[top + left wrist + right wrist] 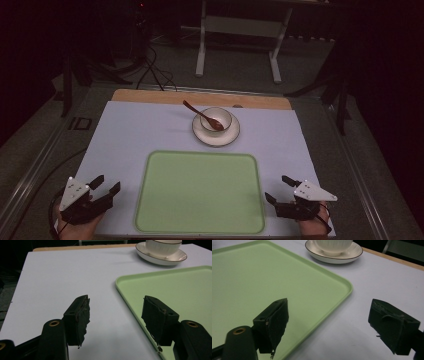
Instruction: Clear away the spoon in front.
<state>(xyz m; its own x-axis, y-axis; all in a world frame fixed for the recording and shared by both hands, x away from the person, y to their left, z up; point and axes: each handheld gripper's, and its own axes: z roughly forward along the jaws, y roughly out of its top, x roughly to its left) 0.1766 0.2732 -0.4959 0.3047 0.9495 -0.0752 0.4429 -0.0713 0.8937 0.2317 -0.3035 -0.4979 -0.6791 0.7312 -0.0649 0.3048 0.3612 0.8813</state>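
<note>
Here the pale tabletop (140,130) carries a light green tray (200,192) in the lower middle of the high view, its surface bare. Just above it, toward the upper centre of the frame, a white saucer (216,134) holds a white ribbed cup (216,118), and a dark brown spoon (202,115) rests in the cup with its handle slanting out toward the upper left. At the lower left corner the left gripper (106,185) sits in a person's hand, its jaws spread apart with nothing between them, just beside the tray's left edge. At the lower right the right gripper (281,189) is held the same way, jaws spread wide and empty, just off the tray's right edge. In the left gripper view the two black jaws rise from the bottom, one over the bare tabletop and the other over the tray's rim, with the saucer and cup at the upper right. In the right gripper view one jaw stands over the tray and the other over the tabletop, the saucer at the top centre. A strip of bare wood (150,96) shows along the tabletop's far edge.
</note>
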